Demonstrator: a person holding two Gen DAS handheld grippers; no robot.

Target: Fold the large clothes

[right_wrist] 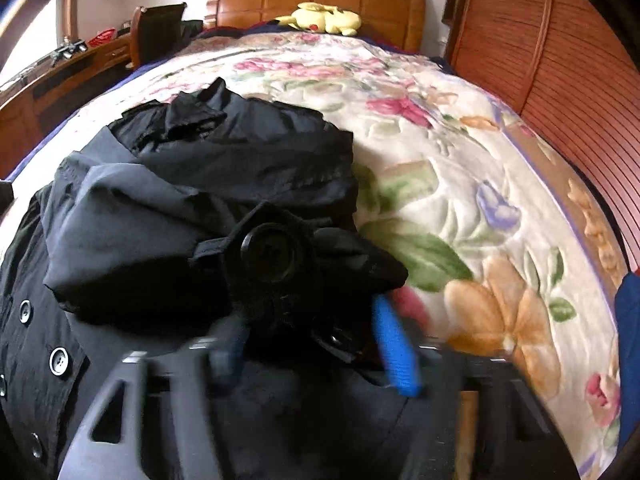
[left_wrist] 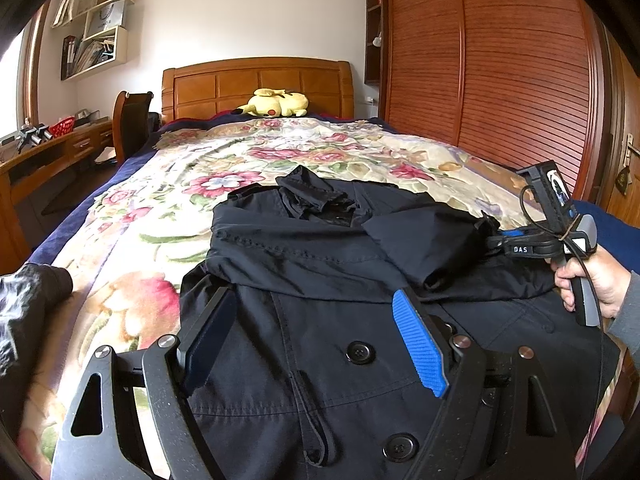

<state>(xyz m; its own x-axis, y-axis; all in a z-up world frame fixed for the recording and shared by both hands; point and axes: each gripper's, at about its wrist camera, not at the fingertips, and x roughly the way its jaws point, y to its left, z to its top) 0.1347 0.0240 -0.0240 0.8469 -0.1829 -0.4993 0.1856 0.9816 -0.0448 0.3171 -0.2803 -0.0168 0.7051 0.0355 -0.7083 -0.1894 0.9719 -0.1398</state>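
A black buttoned coat (left_wrist: 320, 248) lies on a floral bedspread (left_wrist: 160, 208), its collar bunched at the far end. My left gripper (left_wrist: 316, 300) hovers open just above the coat's chest, with its blue pads (left_wrist: 420, 344) wide apart and nothing between them. A hand (left_wrist: 592, 280) holds my right gripper (left_wrist: 494, 238) at the coat's right side, where it is shut on the end of the folded-over sleeve (left_wrist: 432, 240). The right wrist view is blurred. There the sleeve cuff (right_wrist: 272, 256), with its buttoned tab, sits between the fingers of the right gripper (right_wrist: 312, 344).
A yellow plush toy (left_wrist: 276, 104) lies by the wooden headboard. A slatted wooden wardrobe (left_wrist: 500, 60) runs along the bed's right side, and a desk (left_wrist: 48, 152) and chair (left_wrist: 128, 120) stand to the left. Dark crumpled fabric (left_wrist: 28, 304) shows at the left edge.
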